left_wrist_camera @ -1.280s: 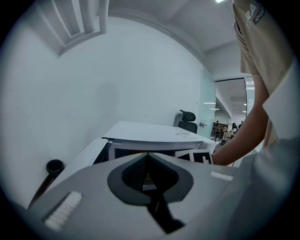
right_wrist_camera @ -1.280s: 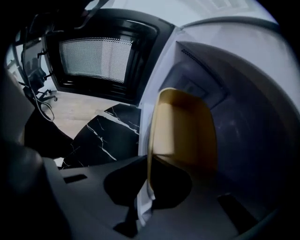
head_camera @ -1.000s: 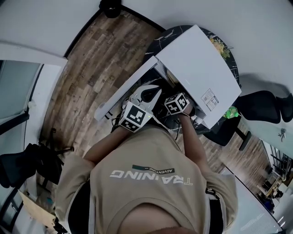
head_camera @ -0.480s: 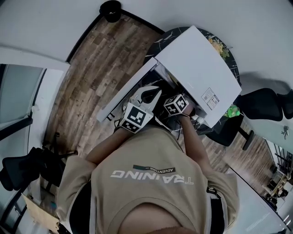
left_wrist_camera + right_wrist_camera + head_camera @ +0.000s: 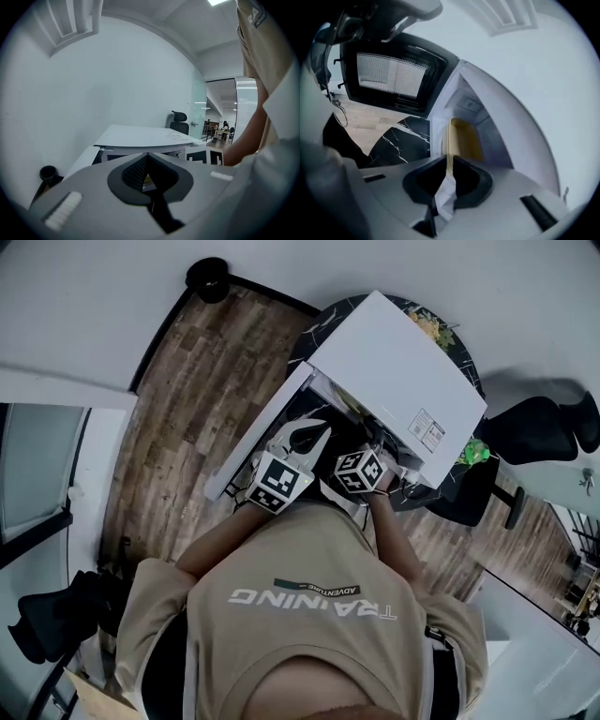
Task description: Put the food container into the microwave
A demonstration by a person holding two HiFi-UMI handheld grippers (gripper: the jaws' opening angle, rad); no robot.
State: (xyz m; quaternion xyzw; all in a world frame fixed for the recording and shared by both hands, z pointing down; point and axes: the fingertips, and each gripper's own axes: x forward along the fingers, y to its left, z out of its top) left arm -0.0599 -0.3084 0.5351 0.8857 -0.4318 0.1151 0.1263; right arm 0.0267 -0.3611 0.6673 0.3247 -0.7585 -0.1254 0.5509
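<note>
**Right claw (image 5: 449, 172) grips food container (image 5: 464, 138) at the mouth of the microwave (image 5: 403, 371)**

Right claw is closed on the thin near rim of the food container. The rim runs straight down between the two dark pads. Beyond the pads the yellow body of the container reaches into the open, pale inside of the microwave. I cannot tell whether it rests on the bottom of that space.

The left claw (image 5: 147, 176) holds nothing. Its jaws stand a little apart, with a sliver of light showing between the ribbed pad and the other one. From above, it sits just left of the right claw, near the person's chest and in front of the open door (image 5: 258, 432).

The microwave is a white box on a dark table (image 5: 401, 136) with pale veins like marble. Its door swings out to the left, and the right gripper view shows the mesh window in its black frame.

A wooden floor (image 5: 206, 362) lies to the left of the table. A black office chair (image 5: 534, 432) stands to the right, beyond the microwave. The person wears a beige shirt (image 5: 309, 615) and leans over both claws.
</note>
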